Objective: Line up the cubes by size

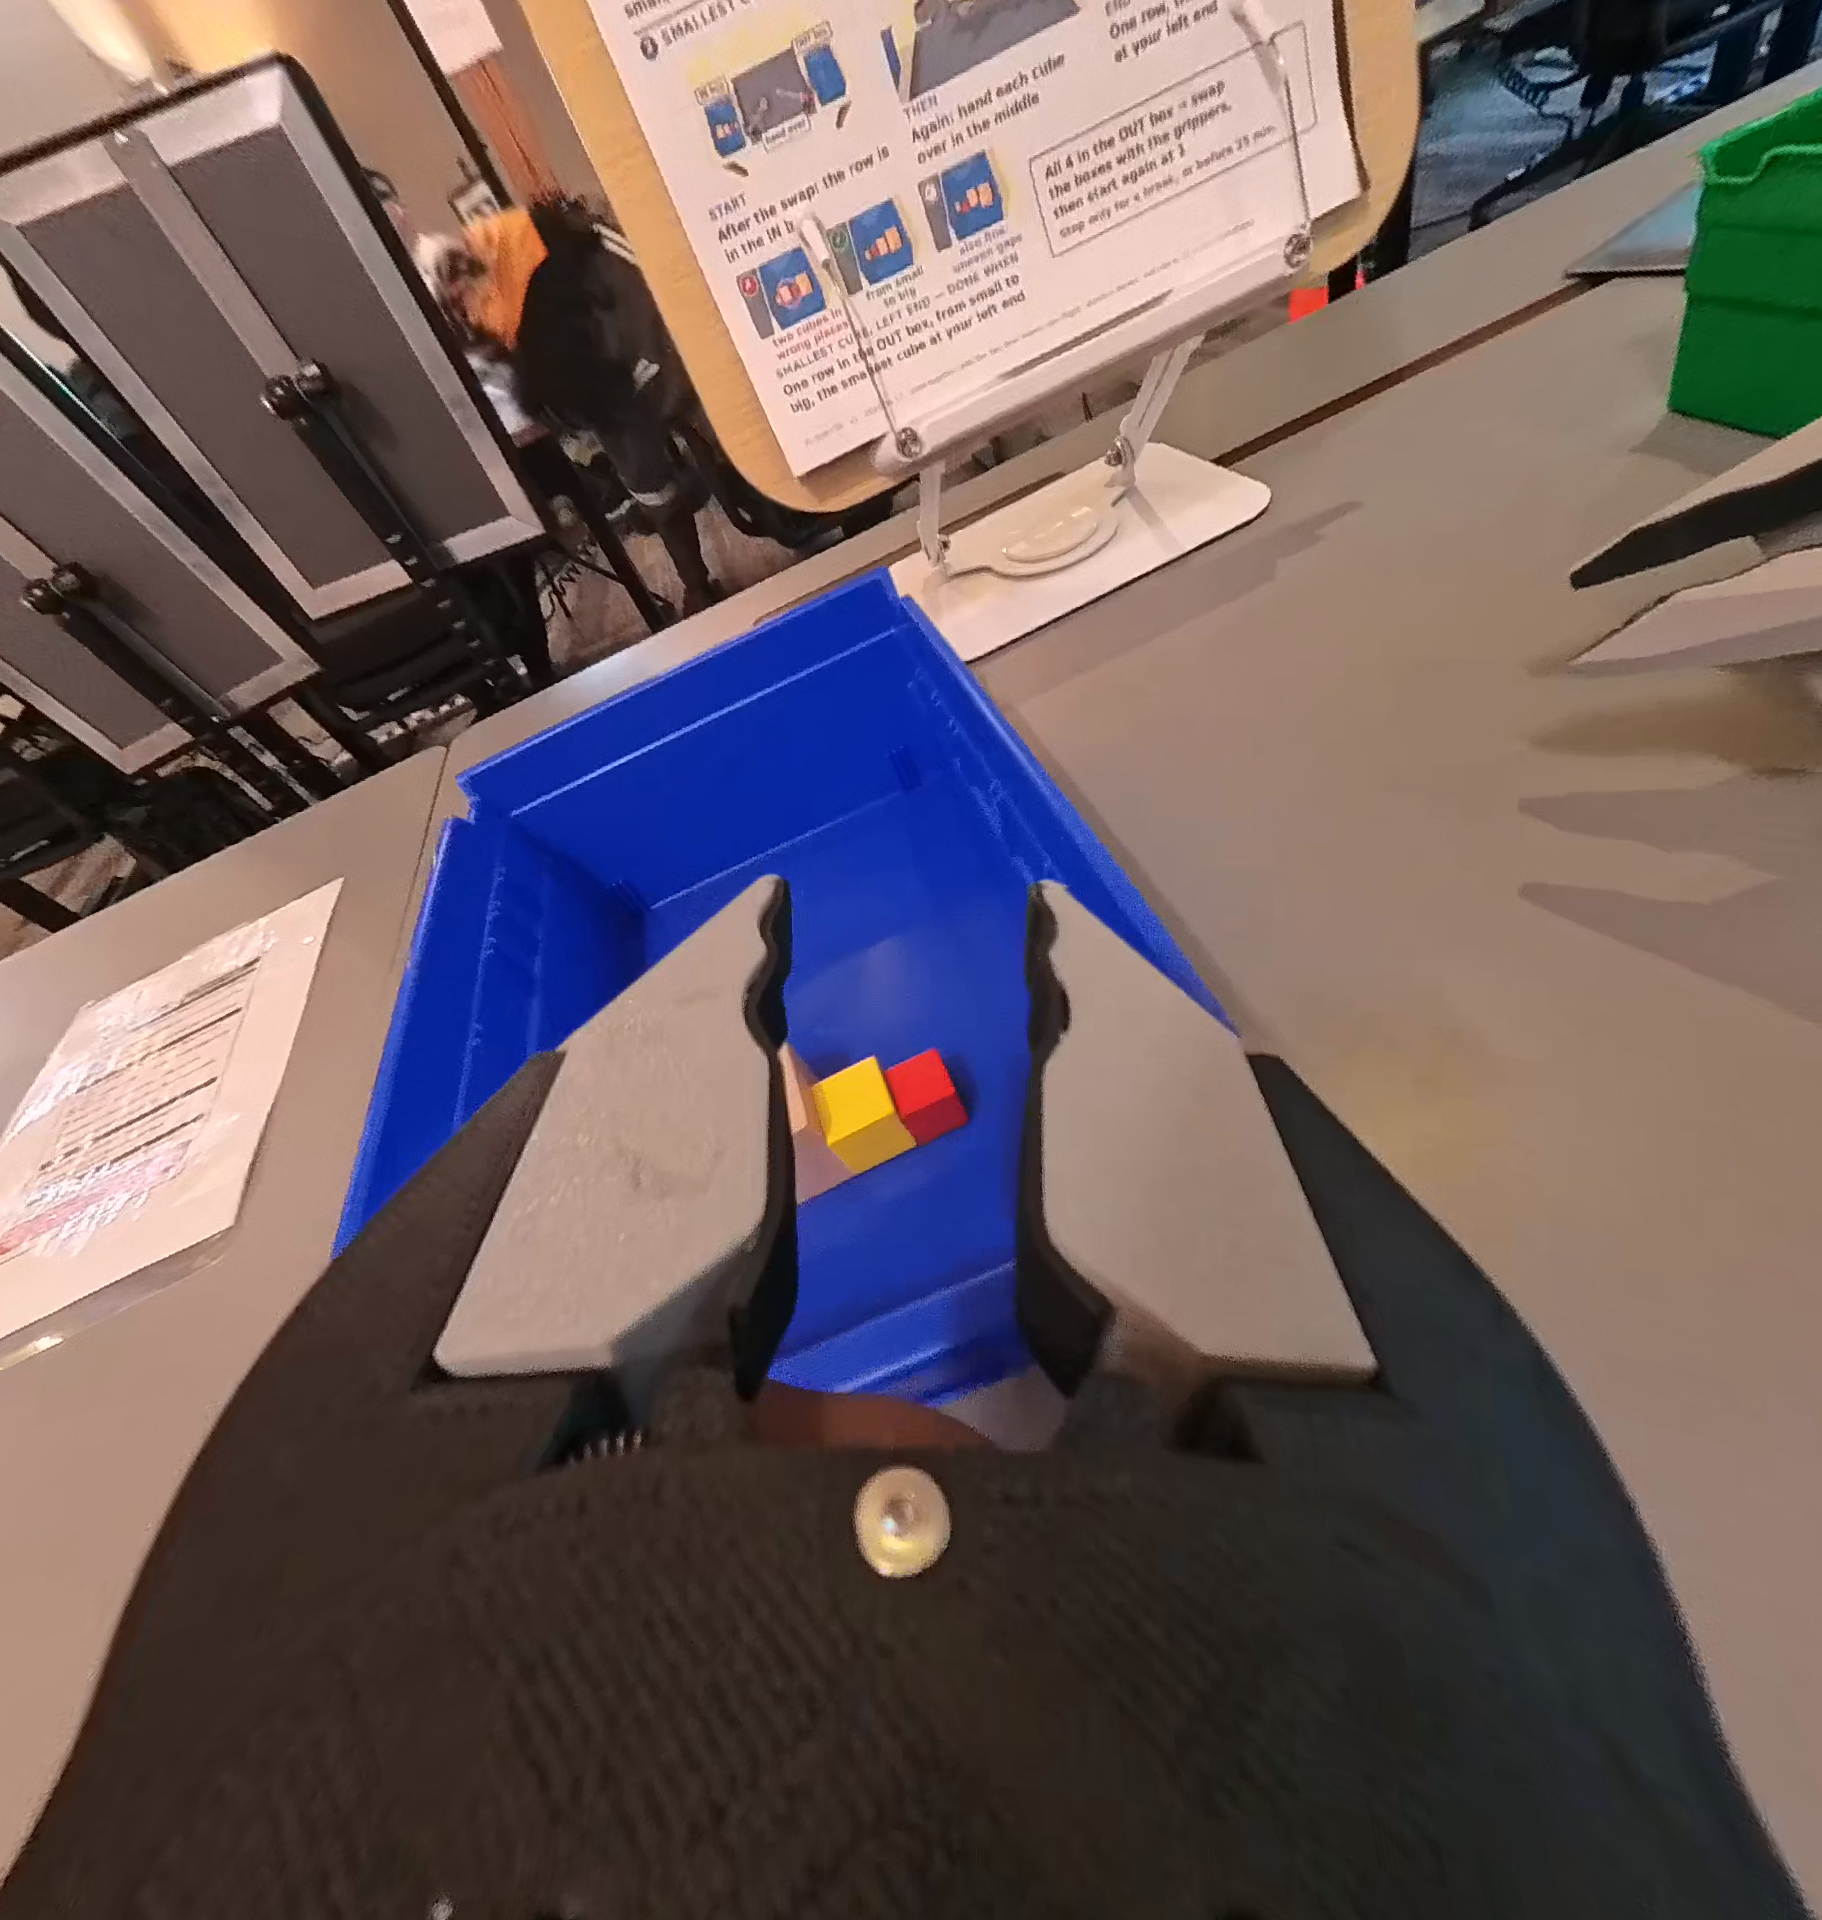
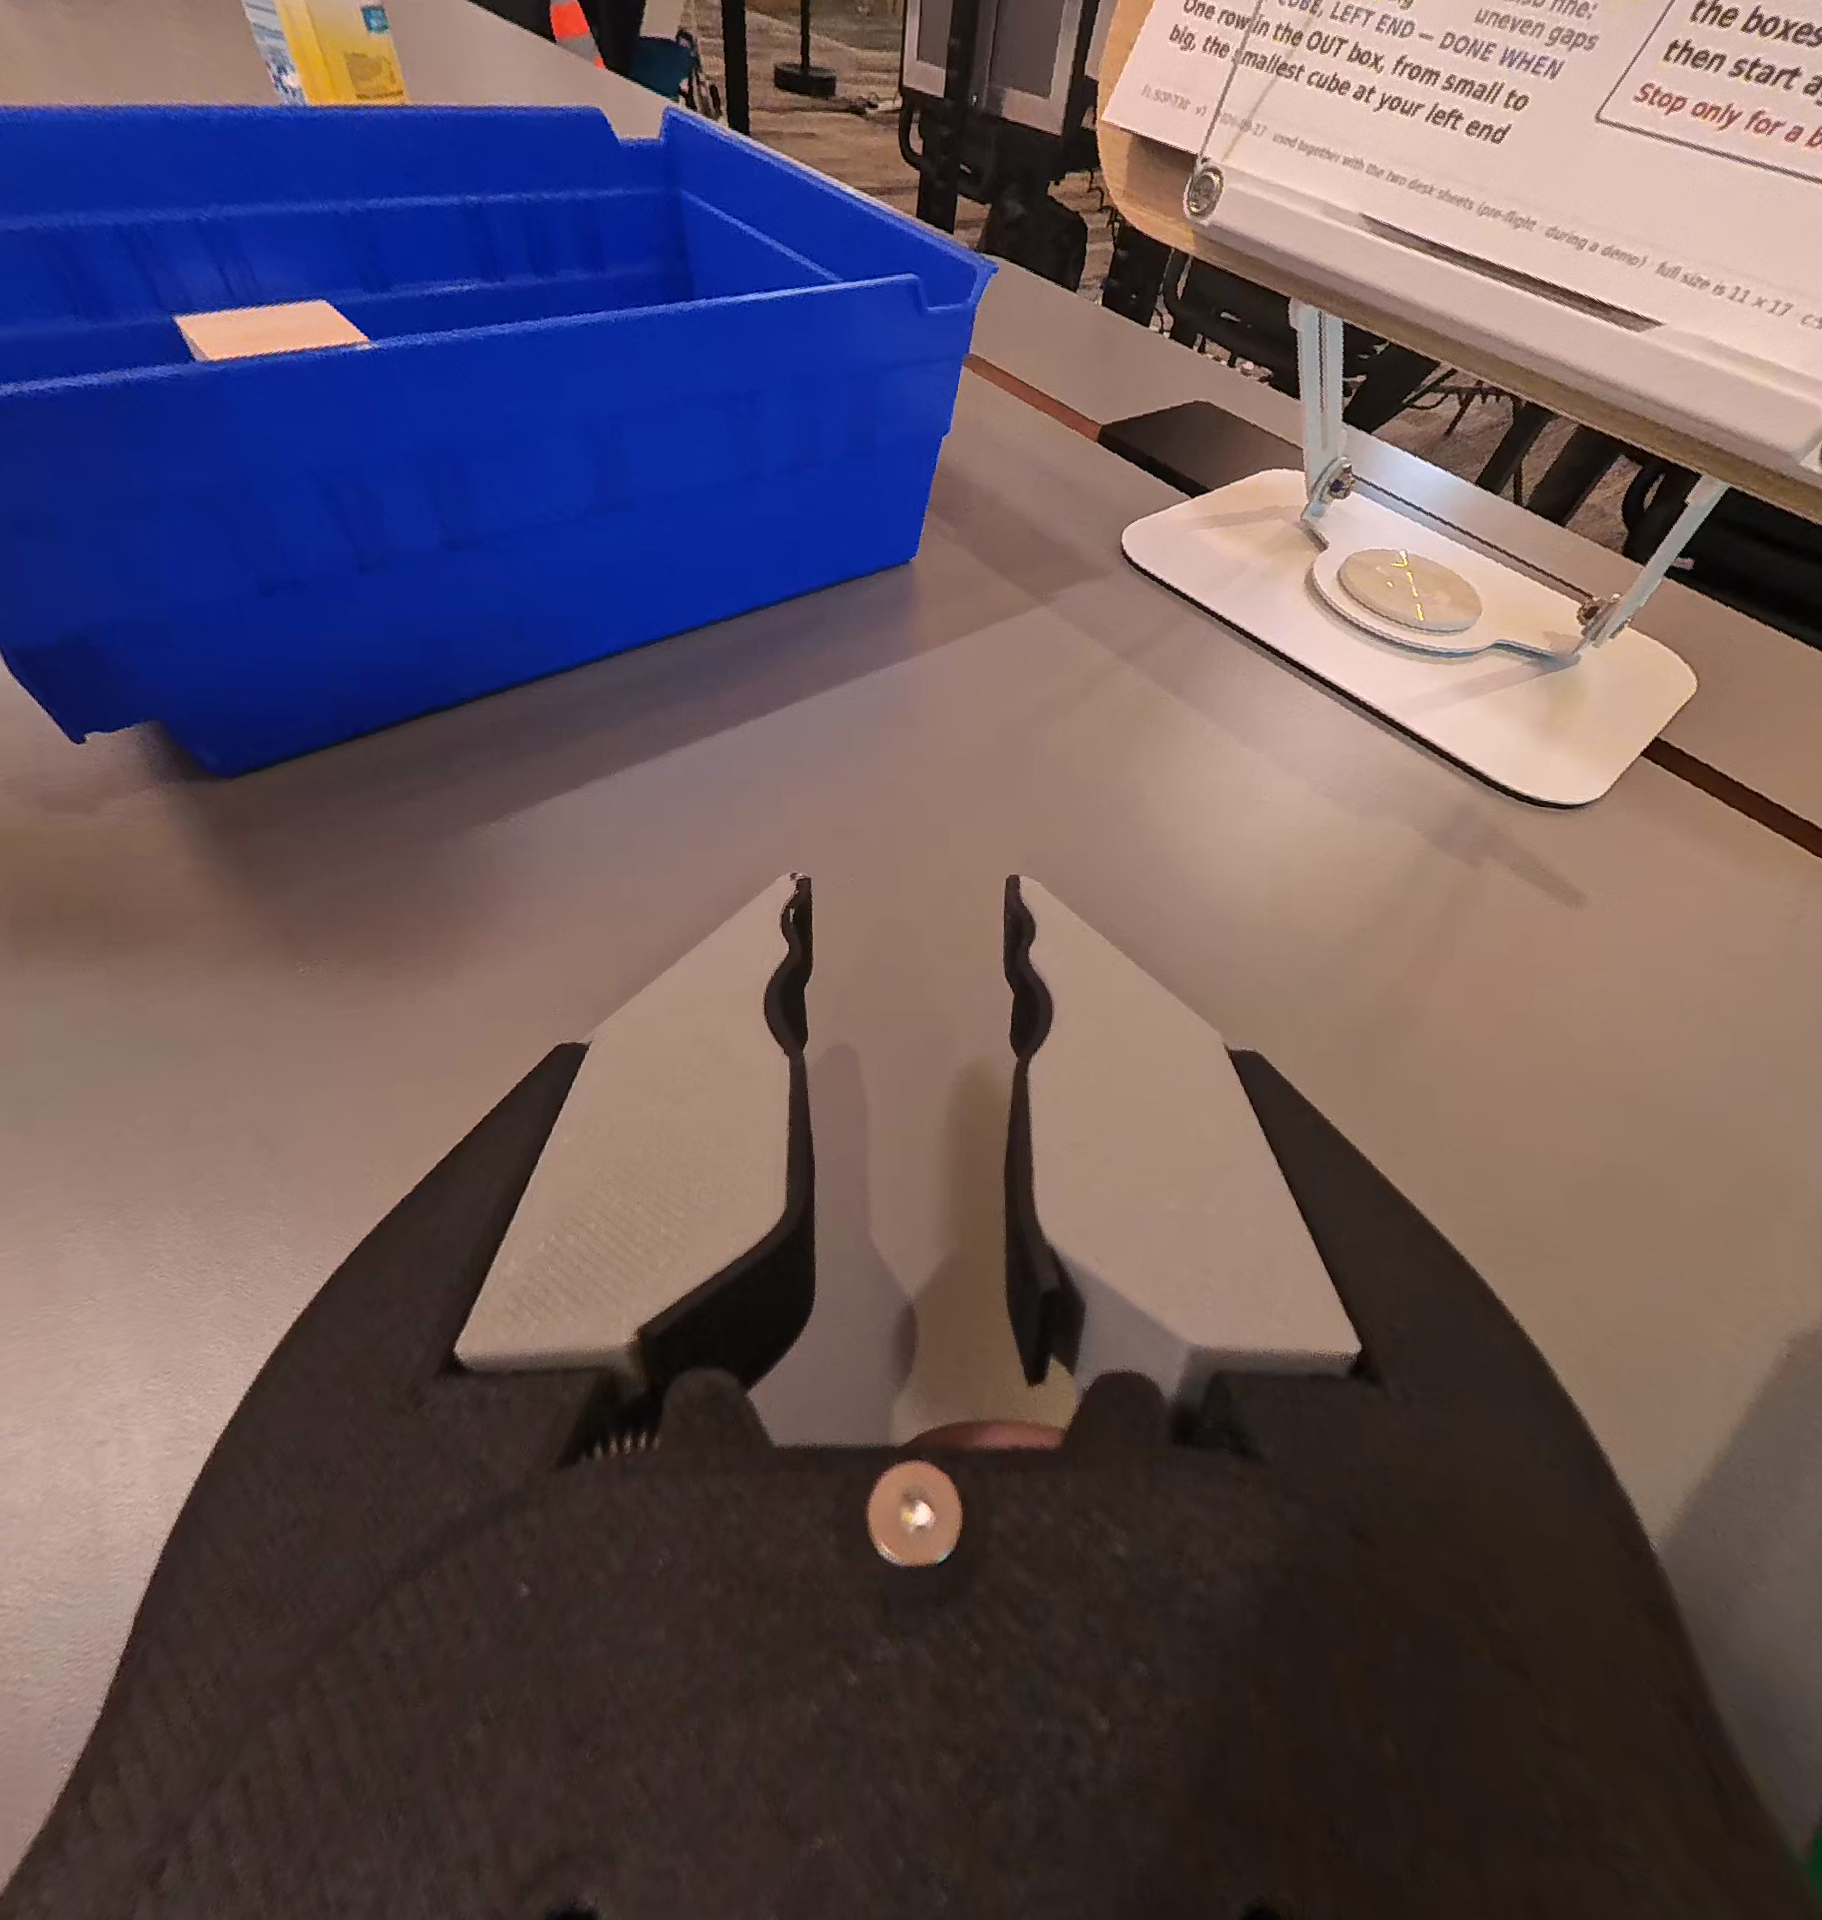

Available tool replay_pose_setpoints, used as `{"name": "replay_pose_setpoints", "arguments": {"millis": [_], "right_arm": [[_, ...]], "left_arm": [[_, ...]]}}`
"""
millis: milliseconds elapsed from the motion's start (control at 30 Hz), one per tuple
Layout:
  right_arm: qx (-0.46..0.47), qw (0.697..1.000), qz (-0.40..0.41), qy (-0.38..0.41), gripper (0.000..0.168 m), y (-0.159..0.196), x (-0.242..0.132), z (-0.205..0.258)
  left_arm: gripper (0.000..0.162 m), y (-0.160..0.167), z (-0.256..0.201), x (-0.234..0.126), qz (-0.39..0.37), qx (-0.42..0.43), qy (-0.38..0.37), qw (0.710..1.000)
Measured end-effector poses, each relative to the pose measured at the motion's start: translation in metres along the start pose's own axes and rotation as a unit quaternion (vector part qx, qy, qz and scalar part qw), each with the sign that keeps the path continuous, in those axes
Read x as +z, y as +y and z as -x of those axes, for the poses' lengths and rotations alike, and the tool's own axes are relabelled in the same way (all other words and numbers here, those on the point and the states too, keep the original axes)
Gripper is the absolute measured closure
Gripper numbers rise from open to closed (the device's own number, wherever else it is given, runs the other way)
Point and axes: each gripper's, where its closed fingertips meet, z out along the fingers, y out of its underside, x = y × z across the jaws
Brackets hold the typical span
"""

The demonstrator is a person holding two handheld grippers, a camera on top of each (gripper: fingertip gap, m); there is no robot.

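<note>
The left gripper (image 1: 905,904) hangs over the blue bin (image 1: 741,790) with its jaws spread and nothing between them; the cubes lie on the bin floor just below the tips, toward 6 o'clock from them. The red cube (image 1: 928,1093) is the smallest and sits at the 3 o'clock end of a short row, touching the larger yellow cube (image 1: 860,1114), and at 9 o'clock of the yellow one a pale wooden cube (image 1: 805,1122) shows only as a sliver behind the left finger, so its full size cannot be told there. The right gripper (image 2: 907,894) is likewise released and empty, low over bare counter (image 2: 1302,987), with the bin well off toward 10 o'clock; over the bin's near wall only the flat top of the wooden cube (image 2: 271,330) shows. In the left wrist view the right gripper's tips (image 1: 1717,582) enter at 3 o'clock, apart from the bin. The counter is smooth grey. A white stand (image 1: 1083,530) holding a printed instruction sheet (image 1: 990,187) stands at 12 o'clock beyond the bin, a laminated paper (image 1: 128,1091) lies at 9 o'clock, and a green bin (image 1: 1780,291) sits at 2 o'clock. Beyond the counter's edge stand grey folding partitions (image 1: 211,364) and a person in dark clothing (image 1: 595,343).
</note>
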Motion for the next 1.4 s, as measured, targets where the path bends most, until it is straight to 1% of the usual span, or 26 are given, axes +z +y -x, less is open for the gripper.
{"name": "replay_pose_setpoints", "arguments": {"millis": [67,133,200,300,367,400,467,533,567,633,667,733,933,967,1033,1067,1100,1233,1300,1333,1400], "right_arm": [[0.000,1.000,0.002,-0.005,0.134,0.001,0.001,0.002],[0.000,1.000,0.004,-0.010,0.134,0.002,0.002,0.005],[-0.004,1.000,0.006,-0.014,0.134,0.002,0.002,0.009],[-0.013,1.000,0.002,-0.019,0.134,-0.001,0.002,0.014],[-0.020,1.000,0.002,-0.020,0.134,-0.001,0.002,0.017],[-0.022,1.000,0.002,-0.020,0.134,-0.002,0.002,0.018],[-0.024,1.000,0.002,-0.020,0.134,-0.002,0.002,0.018],[-0.022,1.000,0.002,-0.020,0.133,-0.002,0.001,0.018],[-0.020,1.000,0.001,-0.020,0.134,-0.002,0.001,0.017],[-0.015,1.000,0.000,-0.020,0.134,-0.002,0.001,0.016],[-0.014,1.000,-0.001,-0.020,0.134,-0.002,0.000,0.015],[-0.011,1.000,-0.002,-0.021,0.133,-0.003,0.000,0.015],[-0.014,1.000,0.005,-0.026,0.133,0.000,0.002,0.018],[-0.014,1.000,0.004,-0.025,0.133,0.000,0.002,0.018],[-0.013,1.000,0.001,-0.026,0.133,-0.002,0.001,0.018],[-0.012,1.000,0.000,-0.026,0.133,-0.002,0.001,0.018],[-0.011,1.000,-0.002,-0.026,0.133,-0.003,0.000,0.018],[-0.008,0.999,-0.004,-0.032,0.133,-0.004,-0.001,0.020],[-0.002,0.999,-0.006,-0.044,0.133,-0.005,-0.001,0.024],[0.002,0.998,-0.010,-0.057,0.132,-0.007,-0.002,0.027],[0.011,0.995,-0.018,-0.101,0.126,-0.012,-0.005,0.040]], "left_arm": [[0.118,0.004,0.006,-0.004,0.008,-0.004,0.015,1.000],[0.116,0.002,0.013,-0.008,0.000,-0.019,0.037,0.999],[0.116,0.001,0.017,-0.009,0.002,-0.011,0.066,0.998],[0.116,0.011,0.033,0.003,0.059,0.029,0.079,0.995],[0.116,0.013,0.032,0.014,0.087,0.063,0.120,0.987],[0.115,0.013,0.024,0.018,0.097,0.085,0.160,0.979],[0.113,0.020,0.008,0.025,0.115,0.153,0.238,0.952],[0.109,0.039,0.003,0.036,0.144,0.242,0.277,0.919],[0.103,0.051,-0.002,0.039,0.155,0.284,0.304,0.896],[0.109,0.071,-0.008,0.046,0.170,0.344,0.335,0.861],[0.110,0.078,-0.009,0.050,0.178,0.364,0.341,0.848],[0.114,0.087,-0.012,0.059,0.191,0.384,0.349,0.833],[0.113,0.122,-0.009,0.072,0.286,0.408,0.367,0.786],[0.116,0.125,-0.010,0.073,0.295,0.401,0.374,0.783],[0.119,0.123,-0.009,0.078,0.300,0.389,0.373,0.787],[0.137,0.126,-0.009,0.077,0.308,0.391,0.378,0.780],[0.140,0.128,-0.010,0.076,0.310,0.393,0.383,0.776],[0.143,0.119,-0.010,0.079,0.278,0.396,0.377,0.790],[0.143,0.109,-0.006,0.079,0.251,0.402,0.357,0.805],[0.143,0.099,-0.003,0.079,0.228,0.402,0.343,0.818],[0.142,0.069,0.000,0.075,0.157,0.395,0.308,0.851]]}}
